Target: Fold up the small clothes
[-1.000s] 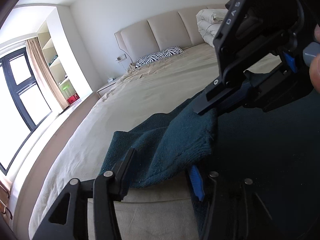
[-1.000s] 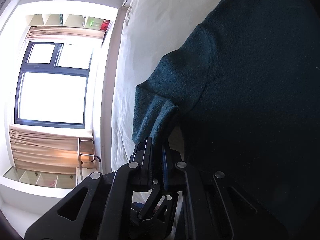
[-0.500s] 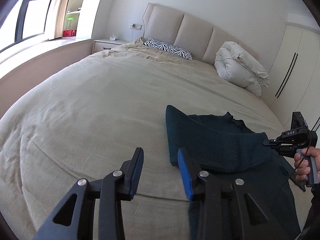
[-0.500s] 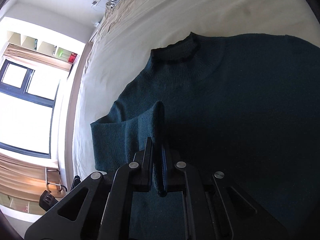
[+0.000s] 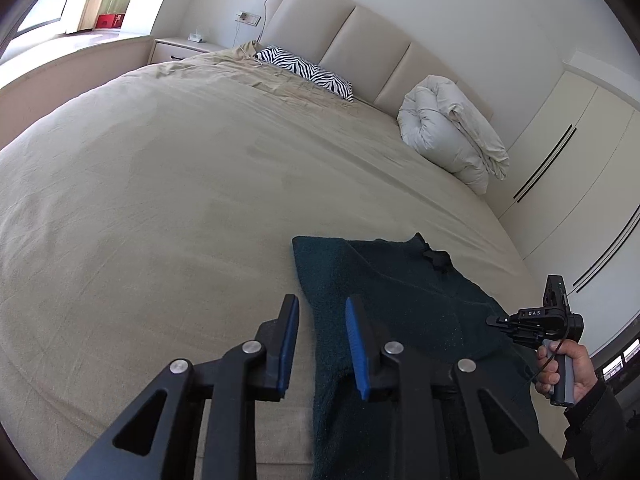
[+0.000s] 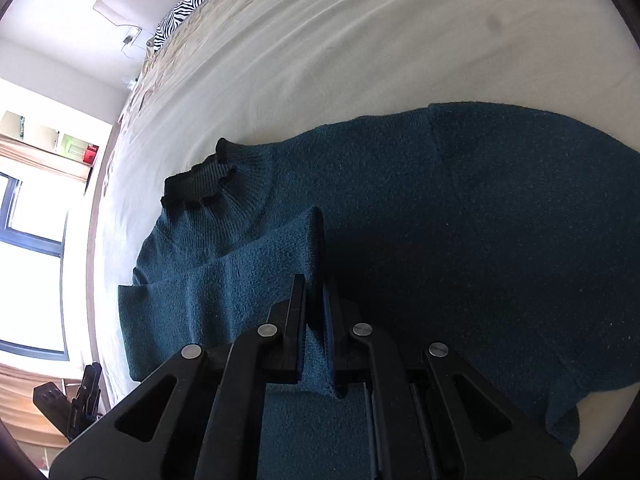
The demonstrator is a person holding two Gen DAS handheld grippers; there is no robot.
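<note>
Two grippers: both are seen, one held in each hand, over a wide bed.
Sweater: a dark teal knitted garment is laid flat on the near part of the bed, its ribbed collar turned toward the headboard end.
Sleeve: it is folded across the body of the sweater, and its cuff end is raised off the knit.
Right gripper: its jaws are closed tight on the cuff end of the sleeve, the fabric being pinched between the two pads; in the left wrist view it is seen at the right side, above the sweater, with the person's hand wrapped round its handle.
Left gripper: its jaws have just been closing and are left with a narrow gap; nothing is held between the blue pads, and only bed sheet and the edge of the sweater are seen through the gap.
Bed: it is covered by a beige sheet, lightly creased.
Zebra pillow: it is placed at the headboard.
White duvet: it is rolled up and set against the headboard, well apart from the sweater.
Nightstand: it is seen beside the bed, near the window side.
</note>
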